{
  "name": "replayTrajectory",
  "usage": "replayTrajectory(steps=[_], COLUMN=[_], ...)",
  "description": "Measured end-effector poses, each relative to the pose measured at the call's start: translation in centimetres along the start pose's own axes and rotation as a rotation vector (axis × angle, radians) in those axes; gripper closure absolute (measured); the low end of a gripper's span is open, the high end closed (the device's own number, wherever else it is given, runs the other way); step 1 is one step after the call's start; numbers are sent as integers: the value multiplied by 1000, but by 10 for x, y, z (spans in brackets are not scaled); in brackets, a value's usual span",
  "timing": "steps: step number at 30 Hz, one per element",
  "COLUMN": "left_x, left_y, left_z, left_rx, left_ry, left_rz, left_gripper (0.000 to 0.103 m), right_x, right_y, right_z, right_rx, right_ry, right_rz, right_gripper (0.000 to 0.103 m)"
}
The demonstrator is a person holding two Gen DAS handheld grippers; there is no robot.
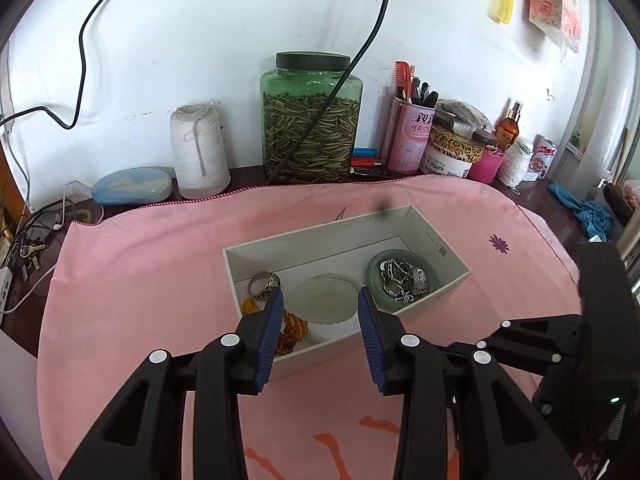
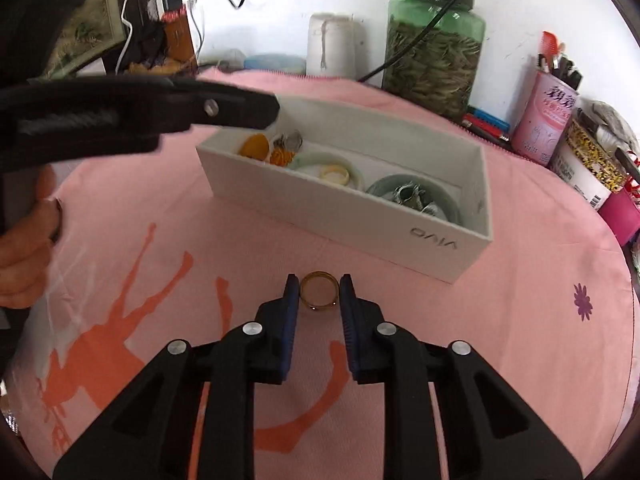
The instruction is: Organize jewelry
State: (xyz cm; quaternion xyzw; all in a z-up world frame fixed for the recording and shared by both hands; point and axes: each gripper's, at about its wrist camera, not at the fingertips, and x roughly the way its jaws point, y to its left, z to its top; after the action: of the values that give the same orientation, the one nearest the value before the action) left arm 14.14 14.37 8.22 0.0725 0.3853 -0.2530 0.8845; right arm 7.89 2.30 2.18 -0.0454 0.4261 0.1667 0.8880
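A gold ring lies flat on the pink cloth, just in front of the white box. My right gripper has a blue pad against each side of the ring. The box holds a silver ring, amber beads, a pale shell-like disc and a green bangle filled with silver jewelry. My left gripper hovers open over the box's near edge with nothing between its fingers. In the right wrist view the left gripper reaches over the box's left end.
Along the wall stand a green glass jar, a spool of white thread, a pink can with combs and pens, a blue case and small bottles. Cables and keys lie at the left. A hand grips the left tool.
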Motion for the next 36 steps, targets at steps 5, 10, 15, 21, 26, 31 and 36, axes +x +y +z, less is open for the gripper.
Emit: replayTrajectory(steps=[5, 10, 15, 21, 26, 31, 36], left_x=[3, 26, 39, 27, -2, -22, -31], left_y=[-2, 0, 10, 8, 5, -2, -15], left_z=[9, 11, 7, 8, 7, 0, -10], left_rx=[11, -12, -61, -68, -77, -46, -8], left_ry=[-11, 25, 39, 22, -14, -51, -62], left_rz=[1, 1, -11, 18, 124, 256, 322], left_gripper=[65, 65, 63, 34, 5, 5, 5], right_x=[-40, -26, -8, -28, -53, -56, -53], right_y=[-14, -41, -57, -57, -43, -41, -41], right_z=[27, 53, 54, 50, 37, 23, 22], right_rx=[52, 154, 218, 251, 224, 225, 231], right_ry=[-127, -136, -123, -148, -140, -108, -96], right_rz=[-8, -16, 1, -3, -183, -211, -222], right_gripper=[83, 83, 73, 70, 11, 7, 7])
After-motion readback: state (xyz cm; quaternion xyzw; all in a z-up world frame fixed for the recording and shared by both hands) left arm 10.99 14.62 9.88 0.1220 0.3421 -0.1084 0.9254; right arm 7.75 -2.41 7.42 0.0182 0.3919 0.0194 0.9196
